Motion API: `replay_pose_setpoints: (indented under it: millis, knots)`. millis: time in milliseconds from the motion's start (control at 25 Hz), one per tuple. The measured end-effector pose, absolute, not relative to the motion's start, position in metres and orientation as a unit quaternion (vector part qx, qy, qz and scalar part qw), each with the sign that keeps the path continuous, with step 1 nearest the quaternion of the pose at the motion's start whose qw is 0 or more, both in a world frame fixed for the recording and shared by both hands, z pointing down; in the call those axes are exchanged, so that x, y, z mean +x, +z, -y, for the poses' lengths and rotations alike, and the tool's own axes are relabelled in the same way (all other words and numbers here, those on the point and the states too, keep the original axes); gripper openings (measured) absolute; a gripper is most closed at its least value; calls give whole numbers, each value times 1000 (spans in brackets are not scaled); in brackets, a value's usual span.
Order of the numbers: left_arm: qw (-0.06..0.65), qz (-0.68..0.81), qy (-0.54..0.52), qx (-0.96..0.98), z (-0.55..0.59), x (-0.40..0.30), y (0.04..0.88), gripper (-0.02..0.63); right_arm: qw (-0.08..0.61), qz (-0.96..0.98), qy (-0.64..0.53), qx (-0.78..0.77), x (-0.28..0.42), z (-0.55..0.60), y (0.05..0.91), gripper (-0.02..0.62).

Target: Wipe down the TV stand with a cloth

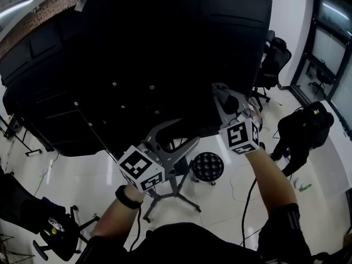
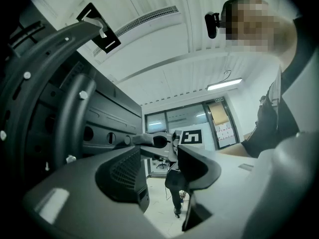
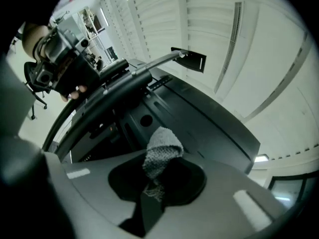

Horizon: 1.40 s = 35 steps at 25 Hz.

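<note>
The head view looks down on the black back of a large TV point(image 1: 154, 48) on its stand, whose grey legs point(image 1: 176, 187) spread over the white floor. My right gripper point(image 1: 223, 95) points at the TV's back and is shut on a small grey cloth point(image 3: 162, 151), which sticks up between its pads in the right gripper view. The cloth's tip lies near the black rear panel point(image 3: 199, 113); I cannot tell whether it touches. My left gripper point(image 1: 184, 133) is held low by the stand's post, its jaws a little apart with nothing between them point(image 2: 162, 176).
A round black stool point(image 1: 208, 166) stands by the stand's legs. Office chairs point(image 1: 272, 59) are at the right, and a person in black point(image 1: 302, 131) bends over near them. Another black chair point(image 1: 55, 230) and cables lie at the lower left.
</note>
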<state>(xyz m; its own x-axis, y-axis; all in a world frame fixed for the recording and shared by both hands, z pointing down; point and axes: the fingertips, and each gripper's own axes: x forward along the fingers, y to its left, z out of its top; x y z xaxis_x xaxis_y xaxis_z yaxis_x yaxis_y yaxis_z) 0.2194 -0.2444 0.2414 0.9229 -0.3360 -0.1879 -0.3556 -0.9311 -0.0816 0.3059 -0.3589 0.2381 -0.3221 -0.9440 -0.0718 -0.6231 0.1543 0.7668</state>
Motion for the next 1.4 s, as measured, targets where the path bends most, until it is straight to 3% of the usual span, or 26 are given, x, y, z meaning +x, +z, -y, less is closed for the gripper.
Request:
replay_pose_setpoints:
  millis: [240, 680, 1000, 1400]
  knots:
    - [64, -196, 94, -974, 234, 156, 232, 256, 175, 748, -403, 497, 209, 311, 196, 49]
    - [95, -284, 112, -948, 239, -51, 203, 256, 132, 781, -452, 409, -27, 272, 147, 49]
    - [104, -335, 108, -930, 252, -180, 200, 256, 151, 775, -484, 377, -179, 281, 141, 49]
    - [94, -368, 118, -918, 259, -257, 208, 247, 235, 735, -529, 354, -292, 327, 162, 49]
